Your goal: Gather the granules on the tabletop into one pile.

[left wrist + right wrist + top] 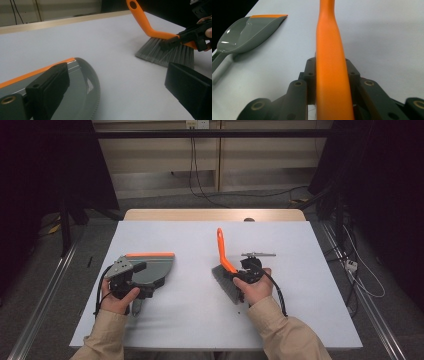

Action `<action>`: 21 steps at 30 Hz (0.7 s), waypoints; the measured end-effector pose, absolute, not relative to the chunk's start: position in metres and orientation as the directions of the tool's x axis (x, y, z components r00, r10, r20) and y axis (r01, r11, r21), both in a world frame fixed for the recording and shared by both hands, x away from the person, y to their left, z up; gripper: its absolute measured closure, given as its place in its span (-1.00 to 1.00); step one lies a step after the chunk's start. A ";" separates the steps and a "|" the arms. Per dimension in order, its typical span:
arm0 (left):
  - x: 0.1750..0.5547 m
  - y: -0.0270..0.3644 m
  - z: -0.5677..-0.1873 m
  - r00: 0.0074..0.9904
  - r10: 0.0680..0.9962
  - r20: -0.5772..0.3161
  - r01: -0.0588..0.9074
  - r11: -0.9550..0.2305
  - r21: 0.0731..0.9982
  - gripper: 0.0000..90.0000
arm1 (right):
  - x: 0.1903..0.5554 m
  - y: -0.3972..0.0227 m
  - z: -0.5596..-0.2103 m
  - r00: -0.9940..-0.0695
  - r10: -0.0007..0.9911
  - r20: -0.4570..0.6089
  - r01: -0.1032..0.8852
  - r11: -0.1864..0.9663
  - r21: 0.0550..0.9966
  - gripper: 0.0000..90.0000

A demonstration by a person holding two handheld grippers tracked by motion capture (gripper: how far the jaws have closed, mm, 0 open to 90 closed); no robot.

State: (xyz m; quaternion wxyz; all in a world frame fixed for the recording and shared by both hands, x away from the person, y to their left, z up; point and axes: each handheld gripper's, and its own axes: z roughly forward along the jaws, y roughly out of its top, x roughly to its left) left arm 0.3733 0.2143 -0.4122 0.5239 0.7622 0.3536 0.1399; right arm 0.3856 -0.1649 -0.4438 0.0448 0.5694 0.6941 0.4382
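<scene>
**Brush gripped, dustpan waiting between open fingers**

The right gripper point(243, 272) is clamped on the orange plastic hand brush with grey bristles point(225, 265); in the right gripper view the orange handle point(329, 75) runs straight up between the two black fingers point(310, 75), which press it from both sides near the brush head. The brush lies just right of the middle of the white tabletop point(200, 320), its long axis running from the bristles, nearer the person's edge, towards the far edge, with the handle tip tilted up and away.

The left gripper point(131, 279) sits over the grey plastic dustpan with an orange lip strip point(152, 267), towards the left edge of the tabletop. In the left gripper view its fingers stand wide apart: one finger point(48, 87) hangs over the pan's hollow, the other point(190, 92) is off to the side over bare tabletop, so nothing is gripped there. Whether that first finger touches the pan cannot be told.

The relation that matters: the dustpan's orange lip faces the far edge, its stem point(137, 306) points back towards the person's edge, and the brush lies well apart to its right. The right hand is the nearer one to the brush, the left to the pan. A likely next step is closing the left fingers on the pan's rear wall or stem.
</scene>
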 end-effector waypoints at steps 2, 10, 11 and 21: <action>0.373 0.214 -0.412 0.711 0.685 -0.158 0.393 -0.200 0.898 -0.87 | 0.385 -0.165 -0.442 -0.355 0.825 0.440 0.746 -0.034 0.666 0.58; 0.374 0.215 -0.413 0.709 0.686 -0.161 0.396 -0.199 0.896 -0.87 | 0.377 -0.161 -0.426 -0.497 0.735 0.460 0.698 0.024 0.716 0.58; 0.374 0.215 -0.412 0.710 0.686 -0.161 0.395 -0.199 0.897 -0.87 | 0.375 -0.161 -0.426 -0.524 0.718 0.458 0.690 0.044 0.722 0.58; 0.373 0.216 -0.412 0.707 0.688 -0.164 0.394 -0.190 0.899 -0.87 | 0.351 -0.168 -0.442 -0.782 0.496 0.378 0.574 0.336 0.747 0.58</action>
